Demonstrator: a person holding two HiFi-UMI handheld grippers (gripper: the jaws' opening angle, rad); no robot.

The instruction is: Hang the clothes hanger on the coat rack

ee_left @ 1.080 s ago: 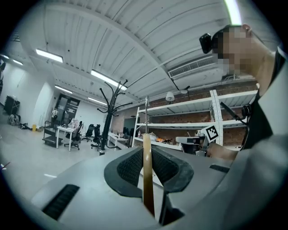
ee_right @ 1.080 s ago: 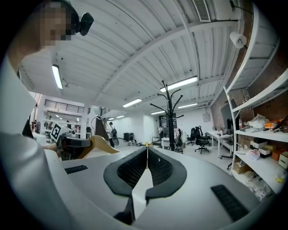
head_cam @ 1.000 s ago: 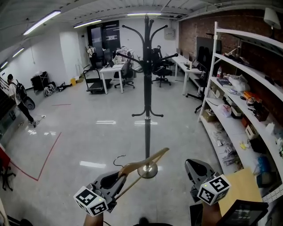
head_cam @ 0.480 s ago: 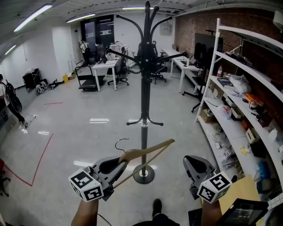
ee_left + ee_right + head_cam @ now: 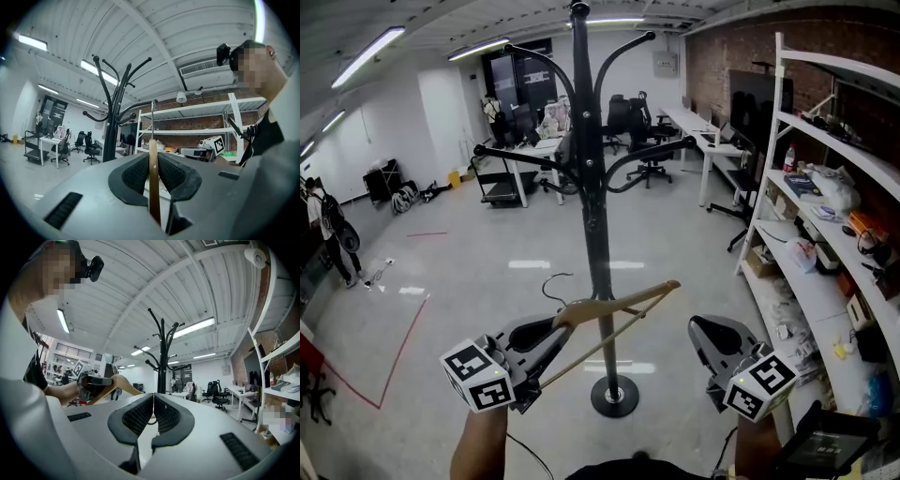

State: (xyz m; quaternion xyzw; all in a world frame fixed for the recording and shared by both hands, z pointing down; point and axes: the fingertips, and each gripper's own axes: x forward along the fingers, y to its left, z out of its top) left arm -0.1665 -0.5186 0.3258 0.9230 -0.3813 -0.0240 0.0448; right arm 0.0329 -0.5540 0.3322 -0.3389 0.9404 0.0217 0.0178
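Left gripper (image 5: 539,342) grips the wooden clothes hanger (image 5: 623,302) by one arm, coat rack (image 5: 586,187) just ahead, so it should lift well above itself and tip the wire hook (image 5: 152,119) over a peg, while the right gripper (image 5: 719,345) hangs closed and empty alongside.

The head view looks from high up, forward and down at the shiny grey floor (image 5: 459,272). The tall black metal coat rack (image 5: 598,281) stands close in the middle. The left hand-held gripper (image 5: 539,330) and the right hand-held gripper (image 5: 705,330) are at the bottom of the frame.

The left gripper view sits low and looks up along its jaws at the white ribbed ceiling (image 5: 140,37). There the coat rack (image 5: 111,126) is left of the middle.

The right gripper view looks up too. It has the coat rack (image 5: 163,357) in the middle and the left hand-held gripper (image 5: 101,380) at the left.

All three views share the coat rack and the light brown wooden clothes hanger (image 5: 619,302).
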